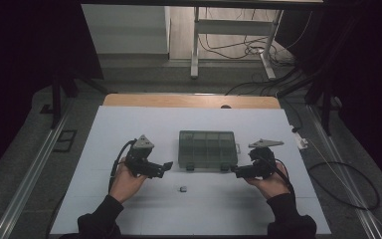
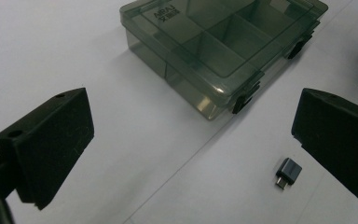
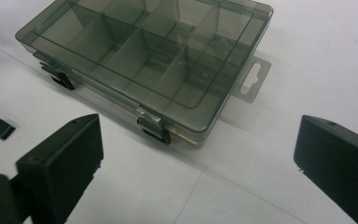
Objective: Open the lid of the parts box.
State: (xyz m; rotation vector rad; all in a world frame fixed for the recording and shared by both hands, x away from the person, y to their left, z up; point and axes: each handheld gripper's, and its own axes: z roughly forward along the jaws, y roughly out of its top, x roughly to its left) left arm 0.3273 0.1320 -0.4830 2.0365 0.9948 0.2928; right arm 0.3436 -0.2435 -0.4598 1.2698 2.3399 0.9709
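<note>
I see my left gripper [image 1: 168, 165] held low over the white table [image 1: 104, 129], left of centre and nearer the near edge than the far one. Its fingers [image 2: 46, 144] are spread wide with nothing between them, and they point rightward toward the box. In the left gripper view, the small dark adapter [image 2: 288, 171] lies on the table just inside the right-hand finger, apart from it and not touched.

In the high view that adapter [image 1: 183, 188] sits alone toward the near edge, between my two hands and just in front of the box.

The smoky clear compartment box [image 1: 208, 148] rests flat at the middle of the table, lid closed, with both front latches [image 3: 154, 129] down. Its dividers show through the lid, and a hang tab [image 3: 251, 79] sticks out from its right end.

My right gripper [image 1: 234, 172] hovers by the box's near right corner, fingers [image 3: 63, 161] parted wide and holding nothing, aimed at the nearer latch without touching it.
</note>
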